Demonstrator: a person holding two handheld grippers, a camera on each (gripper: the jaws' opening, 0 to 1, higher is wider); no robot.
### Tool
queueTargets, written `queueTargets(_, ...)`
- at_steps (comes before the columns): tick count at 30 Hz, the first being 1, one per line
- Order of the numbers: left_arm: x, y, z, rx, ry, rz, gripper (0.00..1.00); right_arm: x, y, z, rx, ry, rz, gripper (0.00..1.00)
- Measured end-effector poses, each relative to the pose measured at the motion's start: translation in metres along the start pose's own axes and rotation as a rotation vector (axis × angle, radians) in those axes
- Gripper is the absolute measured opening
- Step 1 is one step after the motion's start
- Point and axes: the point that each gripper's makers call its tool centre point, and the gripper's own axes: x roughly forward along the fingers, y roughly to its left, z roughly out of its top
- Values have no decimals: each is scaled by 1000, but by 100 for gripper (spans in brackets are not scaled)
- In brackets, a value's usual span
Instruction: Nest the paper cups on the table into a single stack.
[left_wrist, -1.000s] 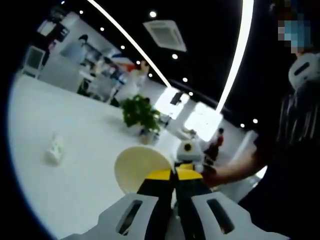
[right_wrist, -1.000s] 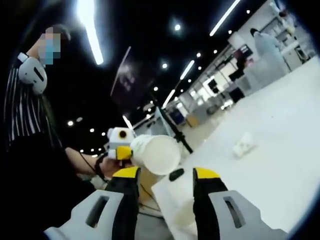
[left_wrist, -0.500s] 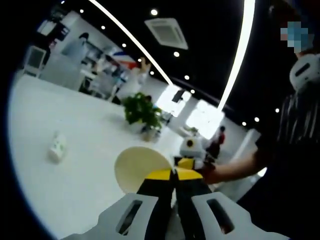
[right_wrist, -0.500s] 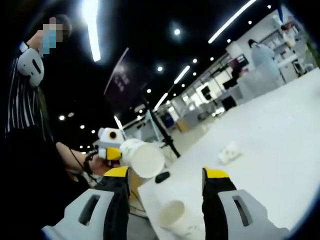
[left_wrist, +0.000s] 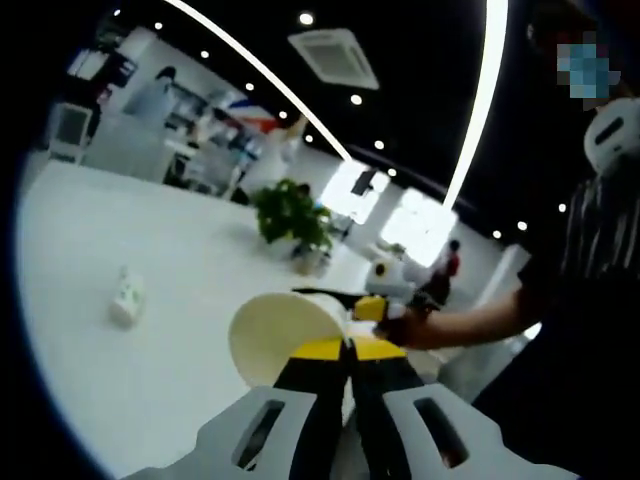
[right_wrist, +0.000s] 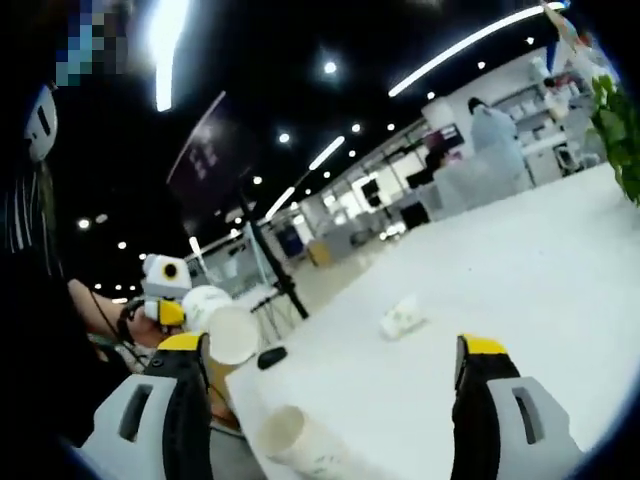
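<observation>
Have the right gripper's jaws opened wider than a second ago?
Yes. The right gripper has spread its jaws apart; they now flank more of the table.

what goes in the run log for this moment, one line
left gripper: shut on paper cup, held up | right gripper: open, above lying cup on table | stack: not yet started

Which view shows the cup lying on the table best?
The right gripper view: the lying cup rests on its side on the table between the open right tongs, mouth showing. In the left gripper view I cannot make it out; the held cup is there.
</observation>
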Motion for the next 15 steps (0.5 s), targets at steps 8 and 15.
queueTargets(8, -3, 4, -6, 27, 46, 24, 0, -1, -7, 1, -59, 22, -26, 100)
queueTargets(15, -4, 4, -12, 53, 108, 36, 0, -1, -10, -5, -105, 44, -59, 100)
